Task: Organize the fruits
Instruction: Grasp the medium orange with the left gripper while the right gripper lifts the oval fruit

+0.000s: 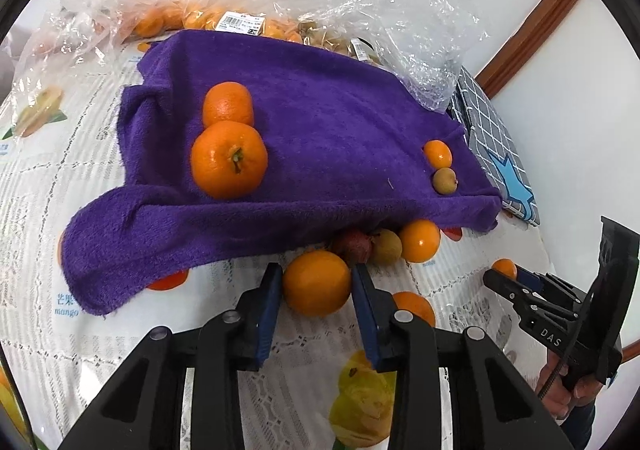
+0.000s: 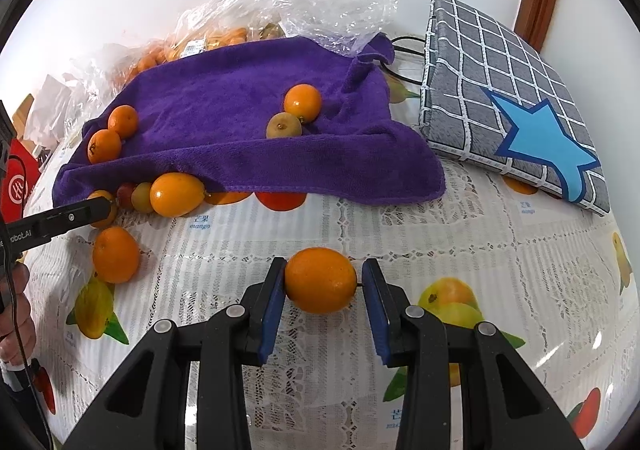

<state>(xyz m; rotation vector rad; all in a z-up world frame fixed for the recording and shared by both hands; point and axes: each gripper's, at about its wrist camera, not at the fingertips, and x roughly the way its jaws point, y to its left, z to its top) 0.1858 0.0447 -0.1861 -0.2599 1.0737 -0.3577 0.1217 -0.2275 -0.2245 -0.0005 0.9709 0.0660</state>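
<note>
In the left wrist view, an orange (image 1: 316, 282) is clamped between the pads of the left gripper (image 1: 316, 290), just in front of the purple towel (image 1: 320, 110), where two larger oranges (image 1: 229, 158) already lie together.

In the right wrist view, a small orange (image 2: 320, 279) is pinched by the right gripper (image 2: 322, 286) above the tablecloth (image 2: 460, 234). Sorting appears underway; lifting each fruit onto the towel beside its like is called for next.

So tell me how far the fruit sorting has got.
About halfway, it seems. Done: two oranges sit together on the purple towel, a kumquat and a longan at its other end. In hand: the left hand-held gripper and the right hand-held gripper each clamp a kumquat. Left: loose fruit by the towel's edge.
</note>
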